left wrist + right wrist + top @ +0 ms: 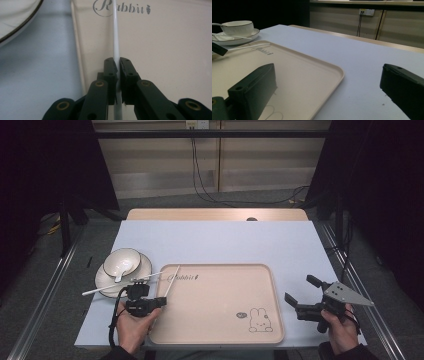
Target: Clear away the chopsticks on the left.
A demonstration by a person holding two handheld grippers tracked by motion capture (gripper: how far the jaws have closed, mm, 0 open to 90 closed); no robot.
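Left gripper view: left tongs clamp a white chopstick over the tray; right tongs gape empty.

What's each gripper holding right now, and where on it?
Left gripper clamps a white chopstick near its lower end; right gripper is open, holding nothing.

I see a white chopstick pinched in my left gripper's black jaws, brass-coloured rivets dotting their links. The tray is pale beige, with grey "Rabbit" script beside a small carrot mark and a line-drawn rabbit in one corner. The bowl and plate are white, each edged with a thin dark line. The desk is light blue-grey. My right gripper is black, topped by a grey plate.
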